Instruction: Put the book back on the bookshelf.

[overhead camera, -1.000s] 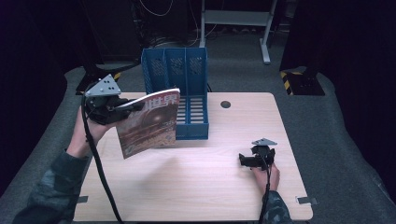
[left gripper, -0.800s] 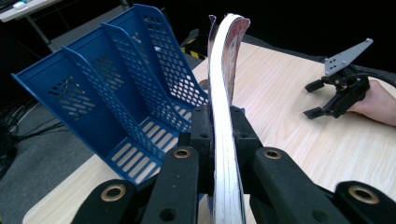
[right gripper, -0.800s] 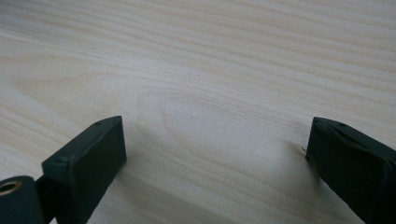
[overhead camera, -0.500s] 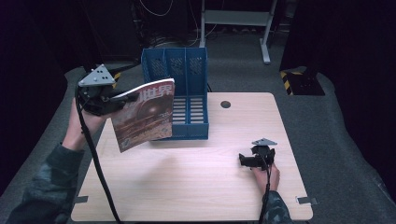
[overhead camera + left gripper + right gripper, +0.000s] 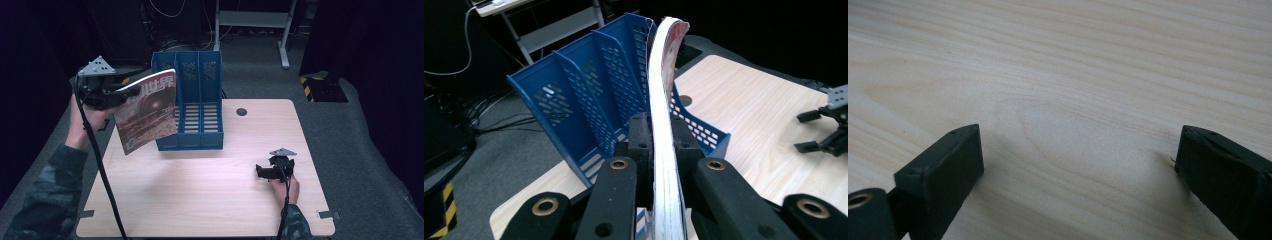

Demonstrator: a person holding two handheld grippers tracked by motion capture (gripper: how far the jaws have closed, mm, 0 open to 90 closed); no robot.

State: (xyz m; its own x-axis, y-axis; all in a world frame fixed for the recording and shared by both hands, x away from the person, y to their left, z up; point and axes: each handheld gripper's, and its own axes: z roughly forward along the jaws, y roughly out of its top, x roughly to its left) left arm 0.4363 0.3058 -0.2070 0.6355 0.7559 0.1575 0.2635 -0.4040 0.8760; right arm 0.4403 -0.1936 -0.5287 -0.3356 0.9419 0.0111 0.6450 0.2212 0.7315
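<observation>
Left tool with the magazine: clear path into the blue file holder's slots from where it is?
Probably yes. The left tool grips the magazine on edge, lifted off the table, just left of the file holder. The slots look empty and open at top and front, and nothing stands between. The right tool rests far off.

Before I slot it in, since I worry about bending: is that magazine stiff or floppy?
Probably floppy: the magazine, clamped in the left gripper, curves along its length. It hangs tilted beside the blue file rack, so its free edge may catch a divider.
</observation>
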